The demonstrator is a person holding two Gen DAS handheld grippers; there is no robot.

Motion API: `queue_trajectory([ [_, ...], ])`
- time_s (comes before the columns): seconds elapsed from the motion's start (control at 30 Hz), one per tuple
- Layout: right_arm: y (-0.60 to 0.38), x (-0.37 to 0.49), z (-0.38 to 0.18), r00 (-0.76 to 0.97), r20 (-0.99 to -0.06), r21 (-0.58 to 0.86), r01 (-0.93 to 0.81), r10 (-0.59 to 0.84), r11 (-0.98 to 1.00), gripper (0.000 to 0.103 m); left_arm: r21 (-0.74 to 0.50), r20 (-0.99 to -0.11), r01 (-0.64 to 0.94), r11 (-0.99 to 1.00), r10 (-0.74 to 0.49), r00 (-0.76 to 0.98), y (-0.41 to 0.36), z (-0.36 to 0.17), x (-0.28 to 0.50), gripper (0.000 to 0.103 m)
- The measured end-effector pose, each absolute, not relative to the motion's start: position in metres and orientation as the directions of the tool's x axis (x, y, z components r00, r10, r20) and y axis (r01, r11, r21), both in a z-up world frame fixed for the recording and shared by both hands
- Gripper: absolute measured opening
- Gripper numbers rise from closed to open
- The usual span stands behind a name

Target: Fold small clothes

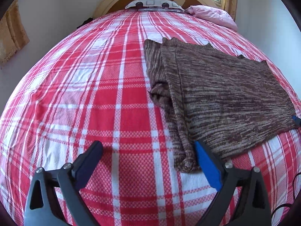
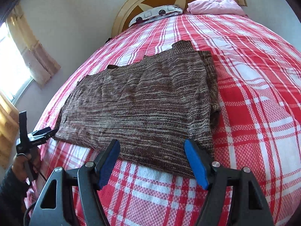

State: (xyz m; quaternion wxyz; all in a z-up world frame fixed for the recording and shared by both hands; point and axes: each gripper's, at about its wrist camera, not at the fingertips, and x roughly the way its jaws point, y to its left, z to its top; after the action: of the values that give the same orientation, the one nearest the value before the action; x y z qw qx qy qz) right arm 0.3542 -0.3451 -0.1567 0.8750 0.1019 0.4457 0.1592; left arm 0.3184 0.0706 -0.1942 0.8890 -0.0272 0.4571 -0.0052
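Observation:
A brown and beige striped knit garment lies flat on the bed, with one side folded in over itself. In the left wrist view my left gripper is open and empty, low over the bedspread, its right finger touching the garment's near left corner. In the right wrist view the garment spreads ahead, and my right gripper is open and empty just above its near hem. The left gripper also shows there at the garment's left corner.
The bed has a red and white plaid spread. A patterned pillow and a pink pillow lie at the wooden headboard. Curtained windows and white walls surround the bed.

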Motion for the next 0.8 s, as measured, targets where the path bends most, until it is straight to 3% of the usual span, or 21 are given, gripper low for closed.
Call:
queue_trajectory([
  [0.43, -0.339, 0.336, -0.16, 0.571, -0.76, 0.251, -0.181, 0.31, 0.951, 0.072, -0.058, -0.816, 0.015, 0.998, -0.056, 0.576, 0.071, -0.197, 0.308, 0.103],
  [0.67, -0.317, 0.327, -0.156, 0.555, -0.812, 0.064, -0.219, 0.179, 0.974, 0.072, -0.065, -0.817, 0.067, 0.996, -0.092, 0.57, 0.075, -0.197, 0.297, 0.103],
  [0.8, -0.315, 0.325, -0.156, 0.549, -0.822, 0.028, -0.231, 0.154, 0.973, 0.072, -0.063, -0.815, 0.079, 0.995, -0.097, 0.572, 0.076, -0.196, 0.292, 0.103],
])
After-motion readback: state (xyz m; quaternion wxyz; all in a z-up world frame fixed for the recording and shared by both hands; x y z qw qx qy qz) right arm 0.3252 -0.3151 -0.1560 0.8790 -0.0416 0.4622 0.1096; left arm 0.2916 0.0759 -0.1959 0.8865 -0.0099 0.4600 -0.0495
